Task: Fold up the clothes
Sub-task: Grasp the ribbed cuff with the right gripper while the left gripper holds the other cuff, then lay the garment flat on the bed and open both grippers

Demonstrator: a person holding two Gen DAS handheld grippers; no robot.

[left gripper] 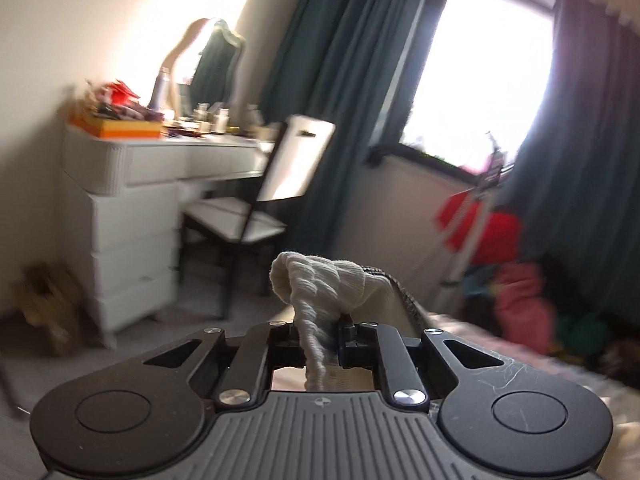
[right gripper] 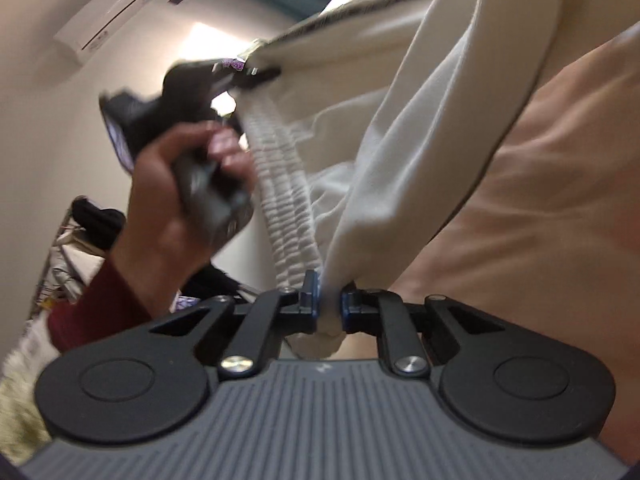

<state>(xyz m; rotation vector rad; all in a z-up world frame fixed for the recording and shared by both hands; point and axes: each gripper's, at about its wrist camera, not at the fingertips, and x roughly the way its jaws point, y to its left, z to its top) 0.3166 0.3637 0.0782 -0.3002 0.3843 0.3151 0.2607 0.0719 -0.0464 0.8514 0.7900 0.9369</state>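
A cream garment with a ribbed elastic waistband (right gripper: 286, 200) is held up in the air between both grippers. My left gripper (left gripper: 320, 334) is shut on the ribbed band (left gripper: 320, 284), which bunches above its fingers. My right gripper (right gripper: 330, 306) is shut on another part of the same band, and the cream cloth (right gripper: 400, 120) hangs across the upper right of its view. In the right wrist view the left gripper (right gripper: 248, 70) shows at upper left, held by a hand (right gripper: 168, 200) in a dark red sleeve.
A white dresser (left gripper: 132, 240) with a mirror and clutter, and a chair (left gripper: 256, 216), stand at the left. Dark teal curtains (left gripper: 344, 80) frame a bright window. Red and pink clothes (left gripper: 516, 280) are piled at the right. An air conditioner (right gripper: 108, 12) is on the wall.
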